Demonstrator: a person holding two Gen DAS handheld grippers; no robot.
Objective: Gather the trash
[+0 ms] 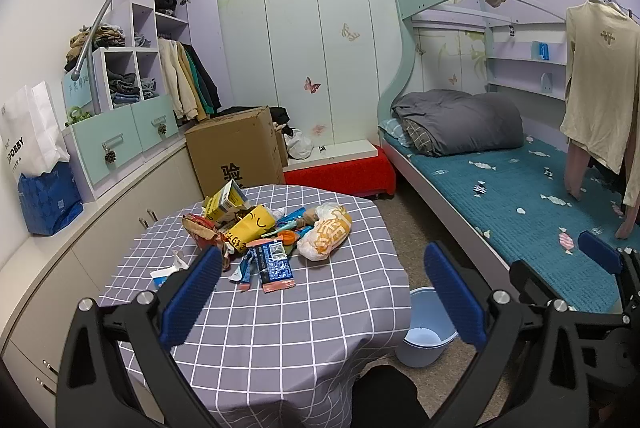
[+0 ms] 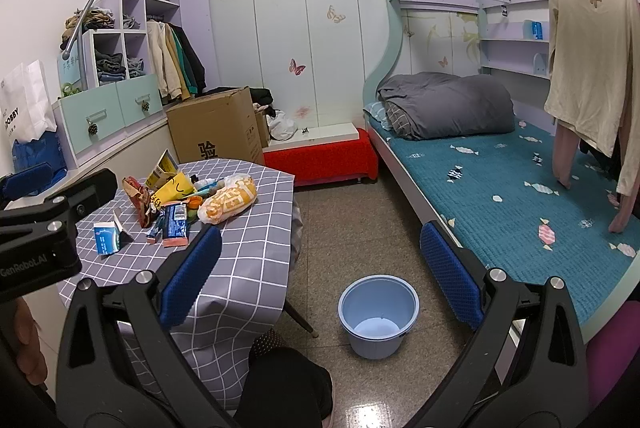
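Note:
A pile of trash (image 1: 256, 228) lies on the table with the grey checked cloth (image 1: 280, 328): yellow boxes, a blue wrapper (image 1: 274, 264), a white and orange plastic bag (image 1: 326, 232) and a small white carton (image 1: 168, 270). The pile also shows in the right wrist view (image 2: 188, 199). A light blue bucket (image 2: 378, 312) stands on the floor right of the table. My left gripper (image 1: 320, 292) is open and empty, held above the table's near side. My right gripper (image 2: 320, 272) is open and empty, above the floor between the table and the bucket.
A bunk bed with a teal mattress (image 2: 500, 187) runs along the right. A cardboard box (image 1: 236, 147) and a red covered bench (image 1: 340, 175) stand behind the table. Cabinets and shelves (image 1: 120, 131) line the left wall. A person's knee (image 2: 280, 384) is below.

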